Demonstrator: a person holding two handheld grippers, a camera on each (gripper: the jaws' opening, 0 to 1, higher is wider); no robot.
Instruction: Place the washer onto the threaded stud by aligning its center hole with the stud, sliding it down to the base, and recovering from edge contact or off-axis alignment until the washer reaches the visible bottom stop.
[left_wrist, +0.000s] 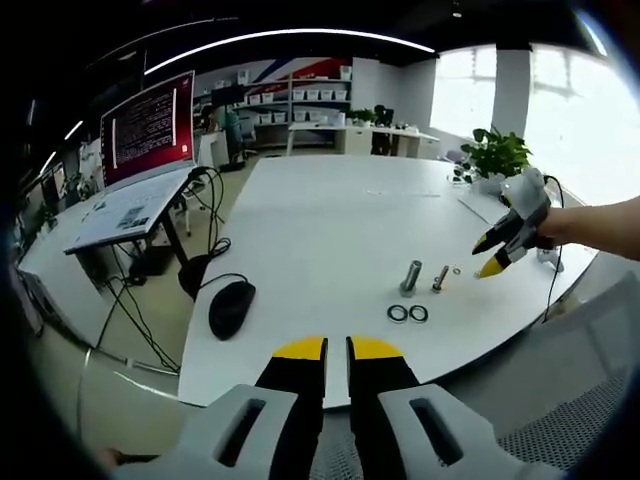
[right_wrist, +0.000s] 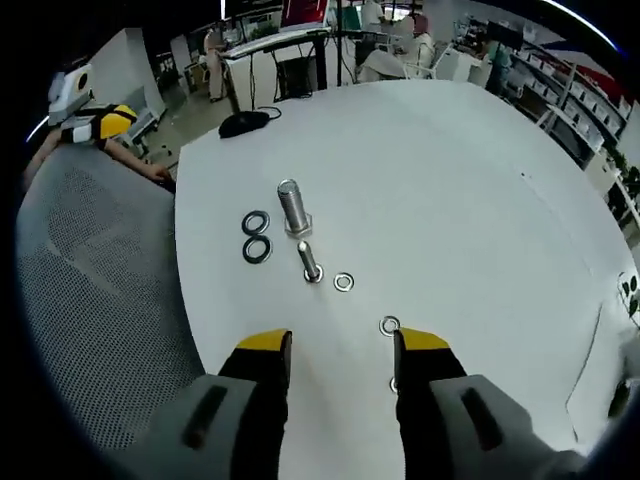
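Two threaded studs stand upright on the white table (right_wrist: 480, 180): a thick one (right_wrist: 292, 208) and a thin one (right_wrist: 310, 262). A small silver washer (right_wrist: 343, 282) lies beside the thin stud, and another (right_wrist: 389, 325) lies just ahead of my right gripper's right-hand fingertip. Two black rings (right_wrist: 256, 235) lie left of the studs. My right gripper (right_wrist: 343, 345) is open and holds nothing, low over the table short of the washers. In the left gripper view the studs (left_wrist: 410, 277) and rings (left_wrist: 408, 313) lie ahead to the right, and my left gripper (left_wrist: 337, 350) hangs shut at the table's near edge.
A black mouse (left_wrist: 231, 307) with its cable lies near the table's left edge. A potted plant (left_wrist: 495, 155) stands at the far right of the table. A grey mesh chair (right_wrist: 90, 300) sits beside the table. A desk with a monitor (left_wrist: 147, 125) stands to the left.
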